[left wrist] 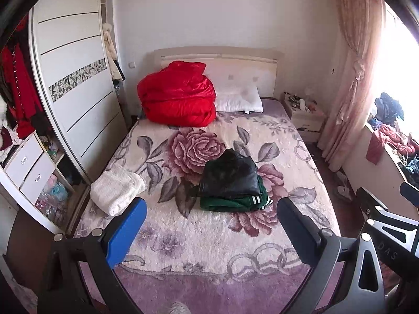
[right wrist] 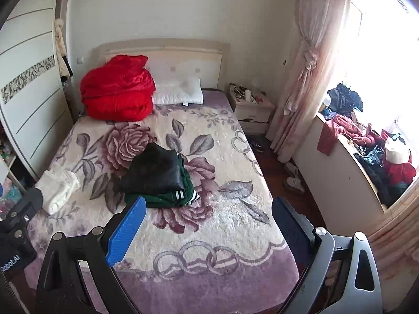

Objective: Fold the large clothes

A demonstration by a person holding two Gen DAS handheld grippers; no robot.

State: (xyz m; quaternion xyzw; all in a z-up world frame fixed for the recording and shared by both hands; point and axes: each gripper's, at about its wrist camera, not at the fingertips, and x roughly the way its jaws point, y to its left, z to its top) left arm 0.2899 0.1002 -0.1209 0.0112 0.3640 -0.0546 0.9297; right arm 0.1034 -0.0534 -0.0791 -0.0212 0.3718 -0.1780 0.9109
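Black garment (left wrist: 230, 174): folded, glossy and leather-like, lying on top of the stack near the middle of the bed (left wrist: 209, 235); judged fairly heavy, stiff at the creases and slick, so likely to slide off what lies beneath.
Green garment (left wrist: 235, 202): folded under the black one, white stripes showing at its near right corner; looks like soft knit, judged light and limp, prone to sag if lifted by one edge.
White garment (left wrist: 115, 192): folded, fluffy, at the left edge of the bed, well apart from the stack; judged soft and bulky, easy to pinch.
Hold points: judged best at two corners of one edge, one tool each, so the cloth hangs flat; pinch a hem or seam on the slick black piece.
Left tool (left wrist: 209, 225): fingers wide apart, holding nothing, above the foot of the bed.
Right tool (right wrist: 207, 225): fingers wide apart, empty, beside the left one.
Red quilt (left wrist: 178, 96): bundled at the headboard, touching the pillow (left wrist: 241, 99).
Window ledge (right wrist: 348, 172): heaped with loose clothes.
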